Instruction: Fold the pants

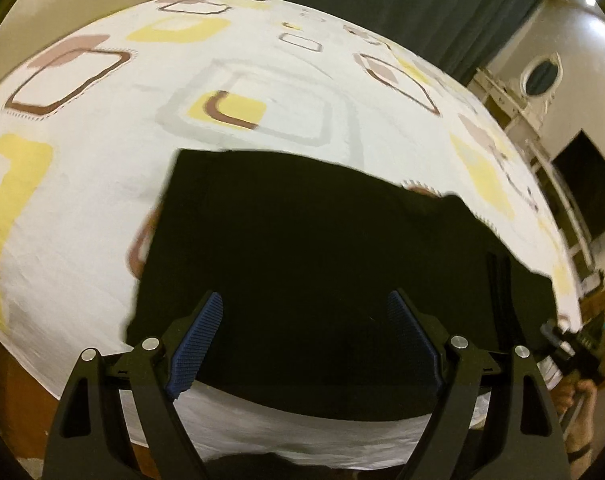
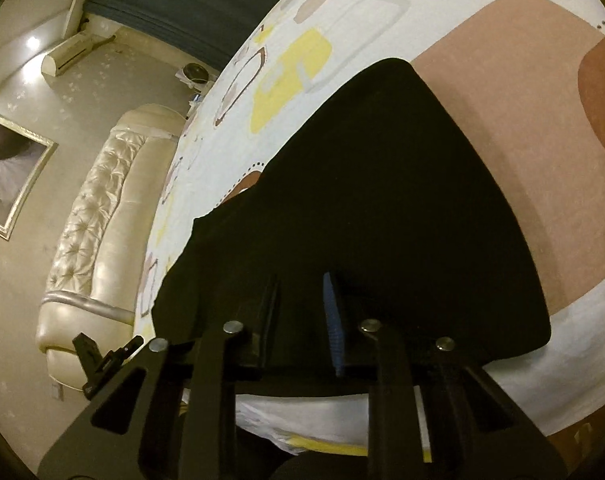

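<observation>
Black pants [image 1: 302, 264] lie across the patterned bedsheet [image 1: 102, 184].
Left gripper [image 1: 304, 312] spread wide, lower centre; right gripper [image 2: 302, 292] clenches the fabric.

The pants [image 1: 302, 248] are plain black, filling the lower centre of the left wrist view. Beneath them the bedsheet [image 1: 102, 200] is white, patterned with yellow, brown, pink and grey rounded squares. The left gripper [image 1: 304, 320] is black with blue ribbed pads [image 1: 196, 344].
</observation>
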### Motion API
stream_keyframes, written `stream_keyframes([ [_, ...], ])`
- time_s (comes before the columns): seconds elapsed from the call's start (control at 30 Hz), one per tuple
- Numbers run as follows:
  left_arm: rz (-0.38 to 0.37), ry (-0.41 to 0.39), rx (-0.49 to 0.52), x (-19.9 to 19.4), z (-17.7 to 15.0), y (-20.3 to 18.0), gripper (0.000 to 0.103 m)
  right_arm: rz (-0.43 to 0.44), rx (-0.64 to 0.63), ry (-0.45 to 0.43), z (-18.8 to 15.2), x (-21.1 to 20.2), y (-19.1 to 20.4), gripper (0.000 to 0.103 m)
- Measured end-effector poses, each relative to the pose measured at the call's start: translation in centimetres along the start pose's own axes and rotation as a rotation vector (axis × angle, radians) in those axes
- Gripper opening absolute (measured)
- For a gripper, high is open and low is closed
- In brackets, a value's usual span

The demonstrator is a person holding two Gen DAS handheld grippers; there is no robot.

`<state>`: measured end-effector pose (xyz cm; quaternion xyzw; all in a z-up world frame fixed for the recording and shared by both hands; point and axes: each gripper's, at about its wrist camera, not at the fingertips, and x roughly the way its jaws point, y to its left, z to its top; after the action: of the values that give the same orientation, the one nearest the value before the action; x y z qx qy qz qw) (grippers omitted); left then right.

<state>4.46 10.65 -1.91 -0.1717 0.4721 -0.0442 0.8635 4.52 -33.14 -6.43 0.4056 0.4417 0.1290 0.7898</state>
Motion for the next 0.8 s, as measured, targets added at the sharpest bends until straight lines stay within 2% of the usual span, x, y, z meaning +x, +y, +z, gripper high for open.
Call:
stream_keyframes([
  [0.13, -0.048, 0.014, -0.067, -0.5, 1.5, 4.3, 0.083, 0.007, -0.003, 0.002, 0.1, -0.1, 0.0, 0.023],
  [0.23, -0.084, 0.020, -0.156, -0.7, 2.2, 8.1, 0.083, 0.014, 0.002, 0.003, 0.2, -0.2, -0.2, 0.023],
  [0.33, -0.192, 0.074, -0.266, 0.2, 2.3, 11.9, 0.083, 0.020, 0.006, 0.003, 0.2, -0.3, -0.3, 0.023],
  [0.43, -0.256, 0.111, -0.281, 1.3, 2.3, 12.9, 0.083, 0.025, 0.011, -0.001, 0.3, -0.4, -0.4, 0.025],
  [0.5, -0.283, 0.118, -0.259, 1.8, 2.7, 12.6, 0.083, 0.038, 0.014, -0.006, 0.3, -0.4, -0.3, 0.030],
  [0.6, -0.313, 0.143, -0.231, 2.9, 3.2, 11.4, 0.083, 0.057, 0.006, -0.010, 0.3, -0.5, 0.1, 0.042],
  [0.63, -0.319, 0.150, -0.219, 3.1, 3.3, 11.0, 0.083, 0.063, -0.002, -0.011, 0.2, -0.5, 0.4, 0.050],
  [0.67, -0.315, 0.156, -0.198, 3.6, 3.4, 10.4, 0.083, 0.066, -0.010, -0.012, 0.2, -0.5, 0.7, 0.057],
  [0.77, -0.307, 0.155, -0.153, 4.1, 3.5, 9.2, 0.082, 0.057, -0.057, -0.007, 0.0, -0.2, 1.9, 0.071],
  [0.8, -0.308, 0.154, -0.147, 4.3, 3.5, 8.8, 0.080, 0.051, -0.072, -0.007, -0.1, -0.1, 2.2, 0.073],
])
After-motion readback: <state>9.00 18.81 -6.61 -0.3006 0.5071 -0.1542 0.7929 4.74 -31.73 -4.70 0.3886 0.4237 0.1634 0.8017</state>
